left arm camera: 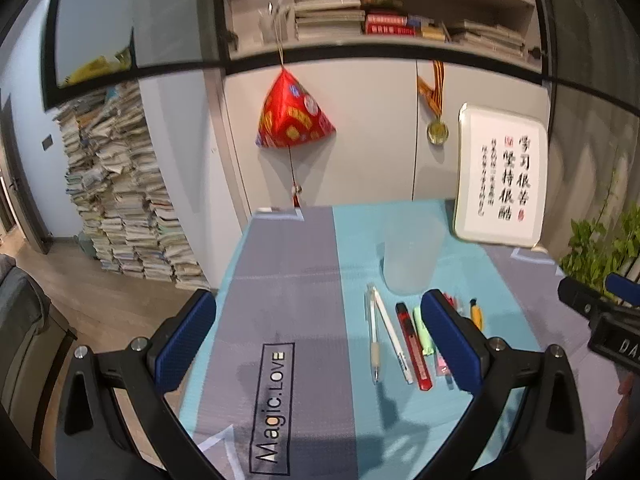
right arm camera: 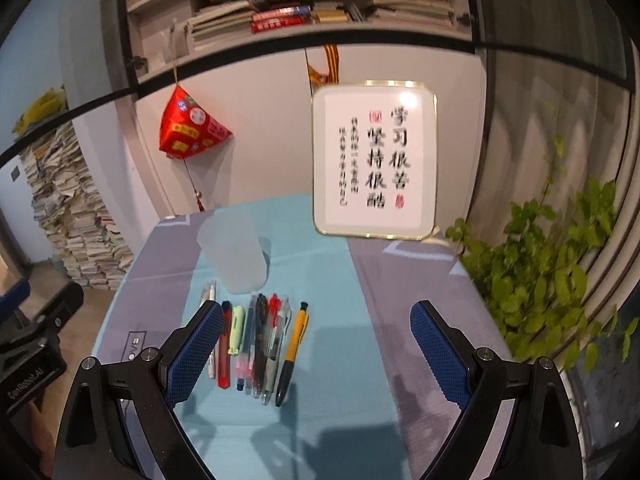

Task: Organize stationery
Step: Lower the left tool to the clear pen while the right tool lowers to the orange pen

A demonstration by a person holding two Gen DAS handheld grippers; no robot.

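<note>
Both tongs — left tongs (left arm camera: 318, 338) and right tongs (right arm camera: 318, 350) — hang spread wide and empty above the blue-and-grey cloth-covered surface (right arm camera: 328, 420). A row of pens and cutters (right arm camera: 260, 344) lies flat just near of the upright frosted plastic cup (right arm camera: 234, 254) — a white framed calligraphy sign (right arm camera: 374, 160) stands far right.

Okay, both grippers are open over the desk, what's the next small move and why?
Probably lower the right gripper onto the yellow pen. It lies at the row's open edge, nearest that gripper's gap, and the frosted cup behind the row stands upright and looks empty.
</note>
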